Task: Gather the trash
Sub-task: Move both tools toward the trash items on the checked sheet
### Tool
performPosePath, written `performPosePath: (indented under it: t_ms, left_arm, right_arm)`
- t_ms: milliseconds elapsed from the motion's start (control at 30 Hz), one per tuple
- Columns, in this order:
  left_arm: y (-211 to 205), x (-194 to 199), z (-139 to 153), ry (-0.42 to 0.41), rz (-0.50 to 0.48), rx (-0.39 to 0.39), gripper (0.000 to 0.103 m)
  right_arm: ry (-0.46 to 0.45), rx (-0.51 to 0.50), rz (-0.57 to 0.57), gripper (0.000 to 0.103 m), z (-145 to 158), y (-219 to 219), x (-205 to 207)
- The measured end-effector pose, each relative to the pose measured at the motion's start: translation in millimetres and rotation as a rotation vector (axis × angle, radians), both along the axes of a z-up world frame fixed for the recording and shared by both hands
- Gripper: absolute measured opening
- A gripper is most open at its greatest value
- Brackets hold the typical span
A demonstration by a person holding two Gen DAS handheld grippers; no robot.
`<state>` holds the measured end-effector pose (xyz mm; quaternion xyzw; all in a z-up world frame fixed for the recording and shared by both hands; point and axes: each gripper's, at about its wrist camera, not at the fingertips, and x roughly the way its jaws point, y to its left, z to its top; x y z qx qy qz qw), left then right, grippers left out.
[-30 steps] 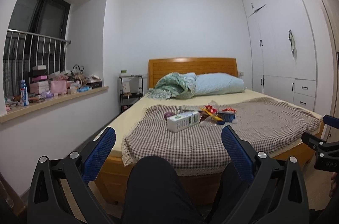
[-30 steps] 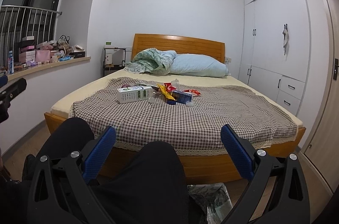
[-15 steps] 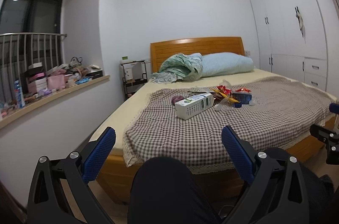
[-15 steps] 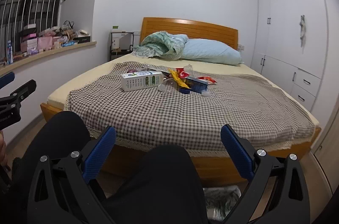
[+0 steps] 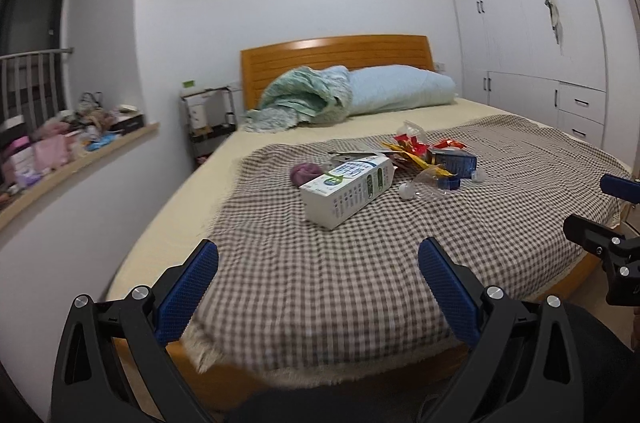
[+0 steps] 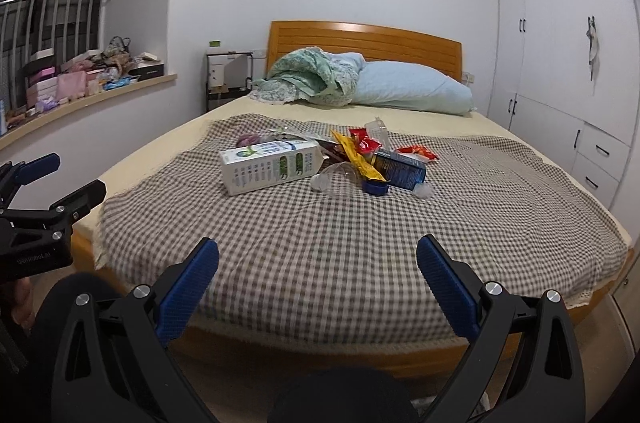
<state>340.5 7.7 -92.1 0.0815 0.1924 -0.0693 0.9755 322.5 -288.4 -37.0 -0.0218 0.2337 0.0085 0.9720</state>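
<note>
A heap of trash lies on the checked blanket [image 5: 320, 263] in the middle of the bed: a white and green carton [image 5: 347, 189] [image 6: 270, 169], a purple wad [image 5: 306, 173], red and yellow wrappers [image 5: 412, 151] [image 6: 358, 155], a dark blue box [image 5: 452, 159] [image 6: 400, 167], a clear plastic cup [image 6: 338, 177] and a blue cap [image 6: 376, 188]. My left gripper [image 5: 318, 269] is open and empty, over the near edge of the bed, short of the carton. My right gripper [image 6: 318, 267] is open and empty, also short of the heap.
A green quilt [image 5: 308, 97] and blue pillow [image 5: 400, 87] lie at the wooden headboard. A cluttered windowsill [image 5: 72, 139] runs along the left wall, white wardrobes [image 5: 532, 23] along the right. A small rack [image 5: 208, 115] stands beside the bed. A bag shows on the floor [image 6: 424, 403].
Both grippers have moved forward and up toward the bed; the trash heap now looks larger and nearer. Both stay open and empty.
</note>
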Motion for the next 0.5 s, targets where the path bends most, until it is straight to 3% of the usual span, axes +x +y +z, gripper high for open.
performPosePath:
  t_ms: [133, 233, 367, 500]
  left_arm:
    - [2, 60, -10, 0.053, -0.053, 0.01, 0.097]
    - [5, 111, -19, 0.142, -0.135, 0.004, 0.097]
    - [3, 176, -37, 0.195, -0.244, 0.062, 0.097]
    - [4, 230, -53, 0.239, -0.287, 0.054, 0.097]
  right_arm:
    - [0.018, 0.034, -0.029, 0.095, -7, -4, 39]
    - [0.03, 0.034, -0.045, 0.095, -14, -5, 64]
    - [0.044, 0.027, -0.062, 0.095, -24, -7, 95]
    - [0.062, 0.045, -0.064, 0.095, -34, -14, 126]
